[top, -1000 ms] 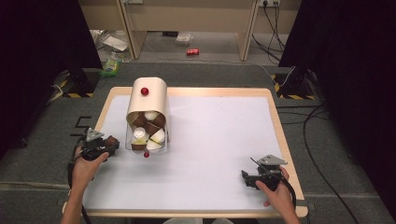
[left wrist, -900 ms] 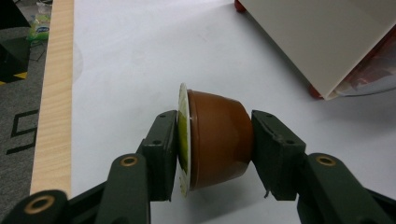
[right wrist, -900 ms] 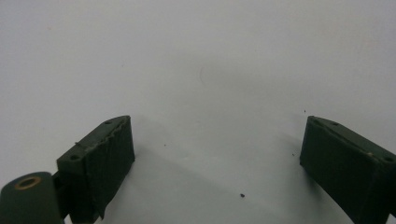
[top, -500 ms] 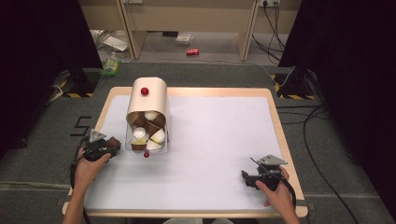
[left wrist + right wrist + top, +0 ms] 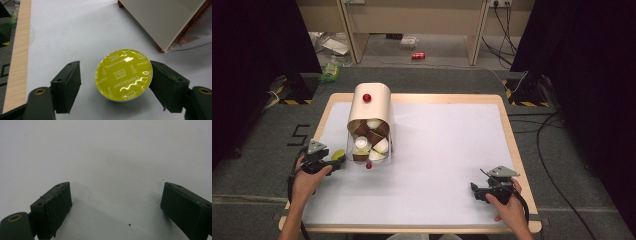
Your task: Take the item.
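A yellow foil-topped capsule [image 5: 123, 75] marked "cappuccino" lies on the white mat between the jaws of my left gripper [image 5: 115, 75]. These jaws have just been opening: the left pad stands clear of the capsule, the right pad is at its rim. In the high view this gripper [image 5: 337, 161] and the capsule [image 5: 339, 154] sit just left of the cream capsule holder [image 5: 371, 112], whose open end shows brown and white capsules. My right gripper [image 5: 473, 192] rests at the mat's near right, open, with bare mat between its pads [image 5: 57, 202].
The white mat [image 5: 447, 145] covers a wooden-edged table [image 5: 512, 145]. A clear tray [image 5: 382, 155] with a small red foot [image 5: 368, 165] lies at the holder's mouth. A red knob [image 5: 367, 97] tops the holder. A cable [image 5: 552, 180] runs on the floor at right.
The left gripper's jaws have parted, and the yellow capsule now shows between them. Both hands stay where they were.
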`<state>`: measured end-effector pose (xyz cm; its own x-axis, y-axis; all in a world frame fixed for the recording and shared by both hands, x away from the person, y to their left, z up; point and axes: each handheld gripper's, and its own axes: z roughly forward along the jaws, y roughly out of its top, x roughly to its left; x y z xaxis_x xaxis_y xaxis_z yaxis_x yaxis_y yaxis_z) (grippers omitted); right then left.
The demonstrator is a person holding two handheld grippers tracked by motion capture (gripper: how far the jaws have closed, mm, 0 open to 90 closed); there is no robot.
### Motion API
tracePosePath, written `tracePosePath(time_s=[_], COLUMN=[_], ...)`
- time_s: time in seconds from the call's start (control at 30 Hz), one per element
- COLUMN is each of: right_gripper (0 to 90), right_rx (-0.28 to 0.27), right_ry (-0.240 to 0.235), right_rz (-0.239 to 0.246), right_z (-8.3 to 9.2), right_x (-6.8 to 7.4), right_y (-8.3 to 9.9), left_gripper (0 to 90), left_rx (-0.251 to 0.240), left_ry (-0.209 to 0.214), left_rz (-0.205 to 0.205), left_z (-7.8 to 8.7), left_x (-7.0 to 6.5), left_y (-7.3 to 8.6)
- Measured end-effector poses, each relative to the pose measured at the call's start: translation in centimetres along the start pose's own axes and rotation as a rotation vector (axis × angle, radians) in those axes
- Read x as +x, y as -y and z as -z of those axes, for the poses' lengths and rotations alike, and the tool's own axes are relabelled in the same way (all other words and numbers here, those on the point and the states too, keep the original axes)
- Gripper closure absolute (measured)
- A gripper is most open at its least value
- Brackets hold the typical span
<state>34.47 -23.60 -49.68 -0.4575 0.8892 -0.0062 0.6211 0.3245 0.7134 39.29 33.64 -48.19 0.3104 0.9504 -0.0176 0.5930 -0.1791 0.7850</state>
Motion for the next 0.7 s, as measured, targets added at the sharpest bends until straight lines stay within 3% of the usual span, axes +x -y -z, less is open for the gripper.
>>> tracePosePath(time_s=[0.13,0.33,0.7], right_gripper=[10.4,10.3,10.2], right_rx=[0.001,0.002,0.002], right_ry=[-0.001,-0.002,-0.002], right_rz=[-0.002,-0.004,-0.003], right_z=[0.0,0.0,0.0], right_x=[0.0,0.0,0.0], right_y=[0.0,0.0,0.0], left_gripper=[23.0,16.4,16.2], left_rx=[0.006,0.009,-0.011], left_ry=[0.024,0.026,0.016], left_rz=[0.004,0.026,0.040], left_z=[0.1,0.4,1.3], left_x=[-0.4,-0.7,-1.5], left_y=[-0.1,-0.1,0.8])
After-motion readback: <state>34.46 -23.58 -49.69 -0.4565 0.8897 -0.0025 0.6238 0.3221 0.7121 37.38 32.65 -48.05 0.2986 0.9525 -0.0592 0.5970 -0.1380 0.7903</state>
